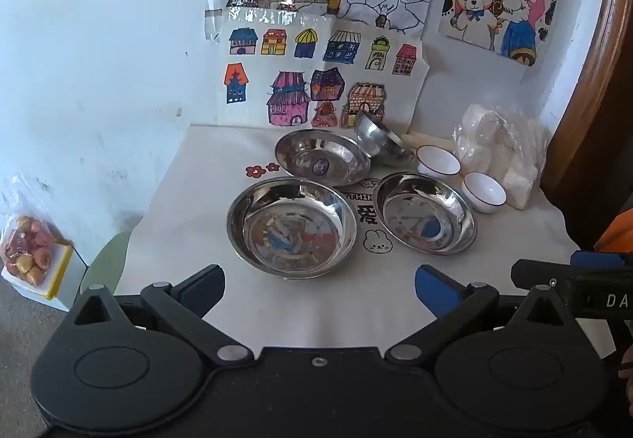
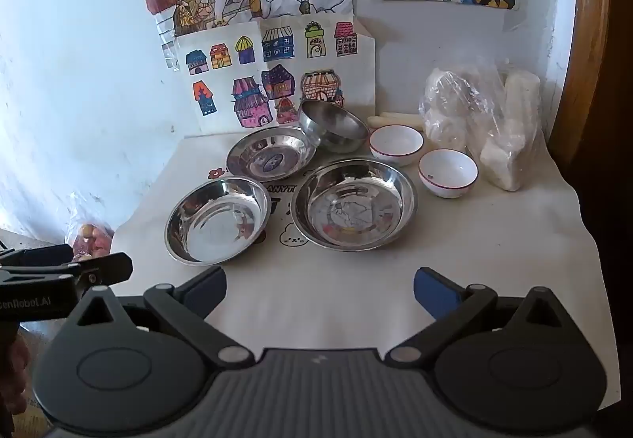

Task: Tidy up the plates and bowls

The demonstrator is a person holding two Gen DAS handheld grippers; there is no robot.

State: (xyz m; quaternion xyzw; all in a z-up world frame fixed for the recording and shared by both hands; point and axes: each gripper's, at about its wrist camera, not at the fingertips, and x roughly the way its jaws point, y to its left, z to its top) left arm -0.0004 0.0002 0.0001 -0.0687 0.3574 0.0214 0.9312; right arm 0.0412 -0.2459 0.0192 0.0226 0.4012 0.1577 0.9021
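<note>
Three shallow steel plates lie on the white tablecloth: a near-left one (image 1: 292, 228) (image 2: 217, 220), a right one (image 1: 425, 212) (image 2: 354, 204) and a back one (image 1: 322, 157) (image 2: 271, 155). A steel bowl (image 1: 378, 139) (image 2: 332, 131) stands tilted against the back plate's rim. Two small white bowls with red rims (image 1: 438, 160) (image 1: 484, 191) sit to the right, also in the right wrist view (image 2: 395, 143) (image 2: 447, 173). My left gripper (image 1: 320, 281) (image 2: 79, 264) and right gripper (image 2: 320, 281) (image 1: 554, 268) hover open over the table's near edge, holding nothing.
A clear plastic bag of white lumps (image 1: 498, 149) (image 2: 486, 129) fills the back right corner. Coloured drawings (image 1: 316, 82) hang on the wall behind. A bag of fruit (image 1: 27, 252) rests on a box off the table's left. A wooden frame (image 1: 593, 82) stands at the right.
</note>
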